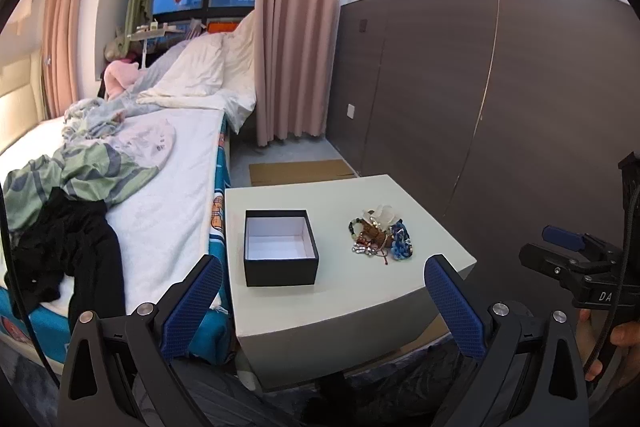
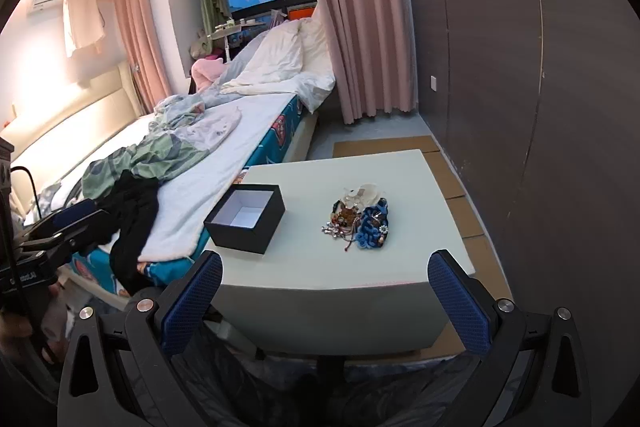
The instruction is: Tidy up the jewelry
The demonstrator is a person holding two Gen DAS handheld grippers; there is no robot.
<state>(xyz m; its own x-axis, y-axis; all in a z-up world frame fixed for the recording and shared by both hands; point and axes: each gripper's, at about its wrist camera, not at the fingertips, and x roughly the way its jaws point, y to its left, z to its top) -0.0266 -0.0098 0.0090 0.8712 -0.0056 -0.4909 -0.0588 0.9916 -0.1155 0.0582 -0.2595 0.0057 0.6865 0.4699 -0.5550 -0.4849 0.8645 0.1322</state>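
A pale table (image 1: 304, 311) stands beside the bed (image 1: 168, 187), and on it sits a black box (image 1: 281, 247) with a white inside, its top open and nothing in it. Well apart from the box, toward the dark wall panel (image 1: 500, 99), lies a small heap of jewelry (image 1: 380, 233): beads, a blue braided piece and some clear or whitish bits on the far side, though the pieces are too tangled to tell one from another. The left gripper (image 1: 322, 311) hangs short of the table's near edge with its blue-padded fingers (image 1: 192, 307) spread wide and nothing between them. The right gripper (image 2: 326, 307) is likewise spread wide and holds nothing, hanging just short of the table's near edge; from its view the box (image 2: 245, 218) lies to the left and the jewelry (image 2: 360, 223) nearly straight ahead. Neither gripper touches the table (image 2: 320, 311), the box or the heap. Crumpled clothes (image 1: 76, 195) lie on the bed, and a pink curtain (image 1: 296, 27) hangs behind the table.
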